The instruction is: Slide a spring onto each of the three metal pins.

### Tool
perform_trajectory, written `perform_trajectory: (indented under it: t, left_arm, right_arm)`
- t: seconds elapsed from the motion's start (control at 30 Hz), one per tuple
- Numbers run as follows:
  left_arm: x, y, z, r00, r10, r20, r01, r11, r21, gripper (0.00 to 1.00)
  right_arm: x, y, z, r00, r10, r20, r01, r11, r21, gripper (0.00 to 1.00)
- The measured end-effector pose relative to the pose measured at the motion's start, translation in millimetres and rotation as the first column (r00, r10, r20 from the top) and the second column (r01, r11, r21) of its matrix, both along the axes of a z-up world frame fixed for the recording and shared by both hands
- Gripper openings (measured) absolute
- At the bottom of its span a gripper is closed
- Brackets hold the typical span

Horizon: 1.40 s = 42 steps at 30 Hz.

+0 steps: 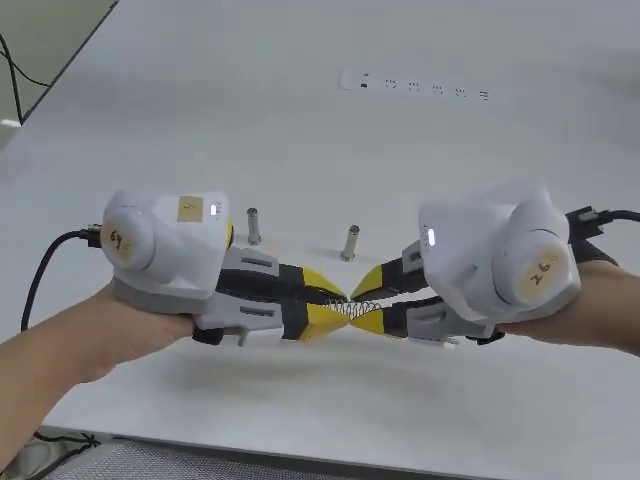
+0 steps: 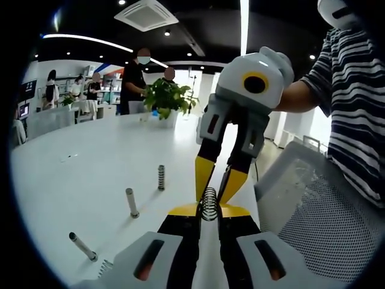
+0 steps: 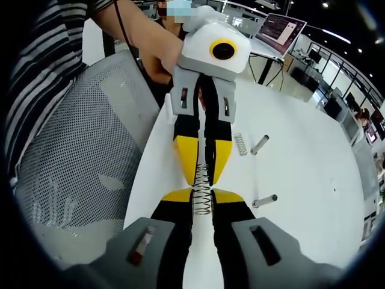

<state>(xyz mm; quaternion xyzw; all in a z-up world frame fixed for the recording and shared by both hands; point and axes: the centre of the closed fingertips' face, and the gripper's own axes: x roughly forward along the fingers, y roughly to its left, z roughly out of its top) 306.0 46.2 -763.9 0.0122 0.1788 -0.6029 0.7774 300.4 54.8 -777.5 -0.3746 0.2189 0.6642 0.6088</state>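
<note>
Both grippers meet tip to tip above the white table (image 1: 330, 130), and each is shut on one end of a small steel spring (image 1: 350, 308). In the left gripper view the spring (image 2: 209, 203) sits in my left gripper (image 2: 208, 211), with the right gripper's yellow fingers (image 2: 203, 173) closing on its far end. In the right gripper view the spring (image 3: 202, 192) runs from my right gripper (image 3: 203, 197) into the left gripper's fingers (image 3: 186, 158). Two bare metal pins (image 1: 253, 225) (image 1: 350, 242) stand behind the grippers. A third pin (image 2: 161, 177) looks coiled with a spring.
A loose spring (image 3: 240, 143) lies on the table beside a bare pin (image 3: 260, 144). A white power strip (image 1: 415, 86) lies at the far side. A mesh chair (image 3: 78, 174) stands at the table's near edge. People stand far off by a plant (image 2: 163, 96).
</note>
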Motion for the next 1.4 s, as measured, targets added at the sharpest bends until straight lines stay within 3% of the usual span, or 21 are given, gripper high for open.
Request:
perform_trajectory:
  t: [0.5,0.97,1.4]
  left_arm:
    - [-1.9,3.1,0.3,1.0,-0.01,-0.011,0.01,1.0,-0.004,0.07]
    - [-4.3,1.0,-0.2,1.0,-0.02,-0.019,0.02,1.0,-0.005,0.07]
    - [-4.6,2.5,-7.1,1.0,-0.021,-0.021,0.022,0.999,0.026,0.07]
  right_arm:
    - [2.7,-17.2,-2.6,1.0,-0.021,0.016,0.021,1.0,-0.016,0.15]
    - [-0.8,-15.0,-2.0,1.0,0.009,0.02,-0.009,1.0,-0.003,0.13]
    - [1.8,-11.1,14.6,0.996,0.052,0.071,-0.053,0.998,0.018,0.12]
